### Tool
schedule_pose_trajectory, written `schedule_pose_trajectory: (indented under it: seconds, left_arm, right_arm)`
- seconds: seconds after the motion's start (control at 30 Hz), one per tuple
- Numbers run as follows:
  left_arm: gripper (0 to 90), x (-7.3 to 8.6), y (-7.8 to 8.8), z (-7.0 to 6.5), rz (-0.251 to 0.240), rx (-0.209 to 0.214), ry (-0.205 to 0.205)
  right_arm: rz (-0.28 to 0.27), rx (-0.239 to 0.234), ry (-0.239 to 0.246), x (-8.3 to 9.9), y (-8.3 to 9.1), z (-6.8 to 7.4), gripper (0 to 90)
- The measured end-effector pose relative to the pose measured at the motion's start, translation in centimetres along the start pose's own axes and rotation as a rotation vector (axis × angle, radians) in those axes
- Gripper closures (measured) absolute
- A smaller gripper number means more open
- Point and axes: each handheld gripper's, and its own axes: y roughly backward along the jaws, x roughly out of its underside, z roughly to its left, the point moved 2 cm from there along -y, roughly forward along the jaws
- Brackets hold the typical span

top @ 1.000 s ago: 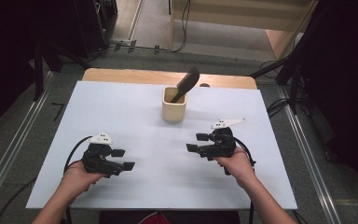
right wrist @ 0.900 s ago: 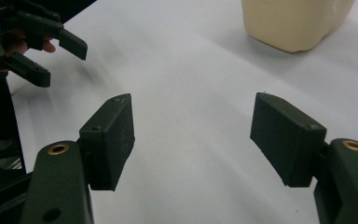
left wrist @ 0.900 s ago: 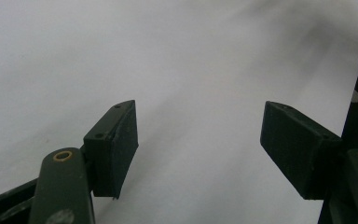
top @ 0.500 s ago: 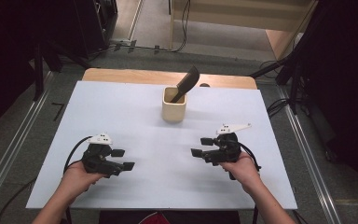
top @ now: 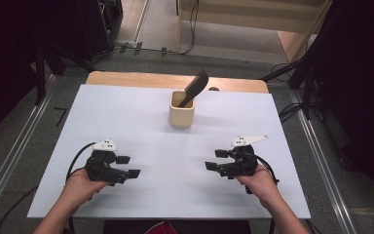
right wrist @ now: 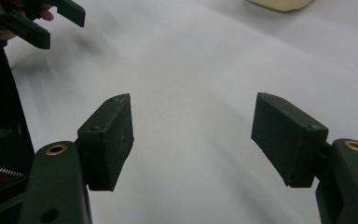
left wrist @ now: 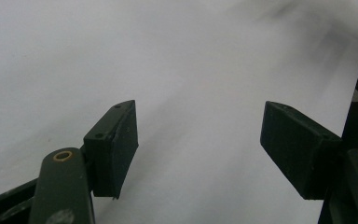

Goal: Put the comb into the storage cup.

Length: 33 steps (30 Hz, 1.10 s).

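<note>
A cream square cup [top: 181, 111] stands upright at the far middle of the white table [top: 126, 117], with a black flat tool [top: 195, 86] leaning out of it to the right. My left gripper [top: 129, 166] rests low over the near left of the table, open, with bare table between its pads [left wrist: 116, 144]. My right gripper [top: 216, 160] sits at the near right, pointing left, also open with nothing between its pads [right wrist: 109, 137]. The cup's base [right wrist: 282, 4] peeks in at the top of the right gripper view, and the left gripper [right wrist: 32, 21] at its top left.
The white board lies on a wooden table whose far edge [top: 141, 79] shows behind it. Metal rails [top: 14, 151] run along both sides on the floor. Cables [top: 292, 109] lie on the floor at the right. A black cable [top: 78, 153] loops from the left gripper.
My right hand has drawn its gripper nearer to me and a little to the right. The left gripper, the cup and the tool have stayed put.
</note>
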Motion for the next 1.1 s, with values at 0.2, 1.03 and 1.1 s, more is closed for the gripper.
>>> schedule_pose_trajectory:
  seconds: [0.2,1.03,1.1]
  left_arm:
    - [28.9,0.0,0.0,0.0,0.001,0.000,-0.001]
    - [28.9,0.0,0.1,0.4,-0.010,-0.006,0.010]
    - [28.9,0.0,0.1,0.4,-0.004,-0.007,0.005]
  right_arm:
    - [-0.010,0.016,-0.016,0.7,0.9,-0.5,27.4]
    - [-0.009,0.067,-0.068,2.9,2.6,-2.5,27.0]
    - [-0.007,0.060,-0.065,2.9,2.5,-2.5,27.0]
